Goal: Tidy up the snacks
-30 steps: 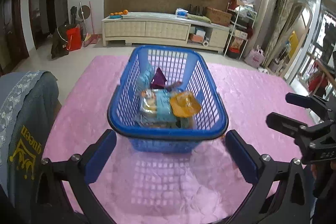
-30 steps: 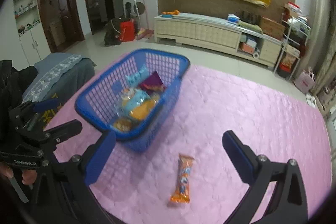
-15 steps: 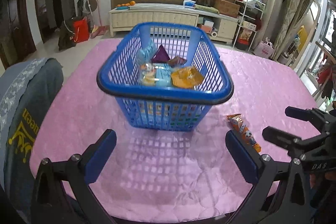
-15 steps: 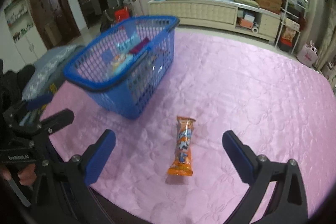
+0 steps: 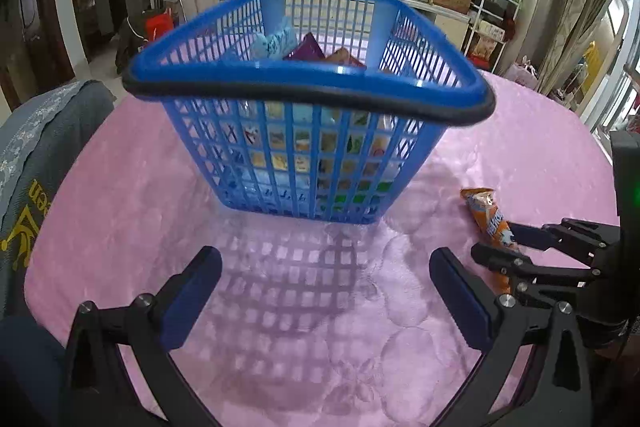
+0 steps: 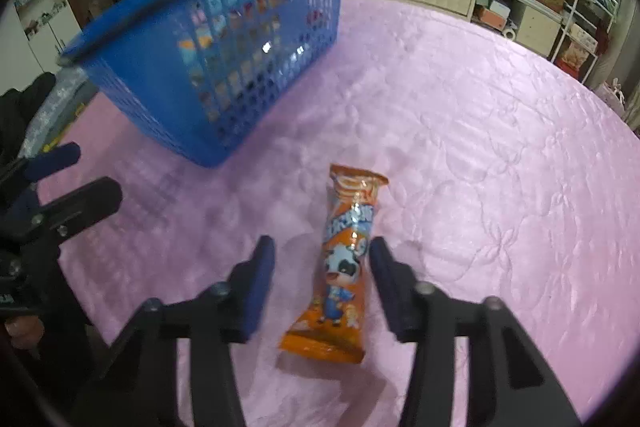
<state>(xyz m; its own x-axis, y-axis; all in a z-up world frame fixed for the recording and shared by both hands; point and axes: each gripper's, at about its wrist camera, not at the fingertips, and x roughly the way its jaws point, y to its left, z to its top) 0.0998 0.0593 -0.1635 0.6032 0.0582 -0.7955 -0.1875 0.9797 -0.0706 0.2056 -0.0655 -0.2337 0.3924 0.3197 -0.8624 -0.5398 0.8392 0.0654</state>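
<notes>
Right tool [image 6: 322, 263] low over the pink quilted surface [image 6: 460, 147], jaws spread, straddling the orange snack packet [image 6: 344, 263]. The right finger looks close against the packet's edge; the left stands clear of it. Nothing gripped yet. Packet lies flat, long axis running away from the camera, cartoon cow print up, near end between the fingers.

Left tool [image 5: 326, 291] released, holding nothing, hovering in front of the blue basket [image 5: 308, 95]. Basket stands upright just beyond the packet, to its left in the right wrist view, already carrying several wrapped snacks.

Step in hand, as I judge it: picking up the last loose packet. Next move calls for closing across the packet's width, lifting, then carrying it over the basket rim.

Hard to make out: basket contents show only through the mesh, so count and kinds are unclear. From the left wrist view the right tool covers the packet's near end. Whether this surface is a bed or a covered worktop, I cannot tell.
</notes>
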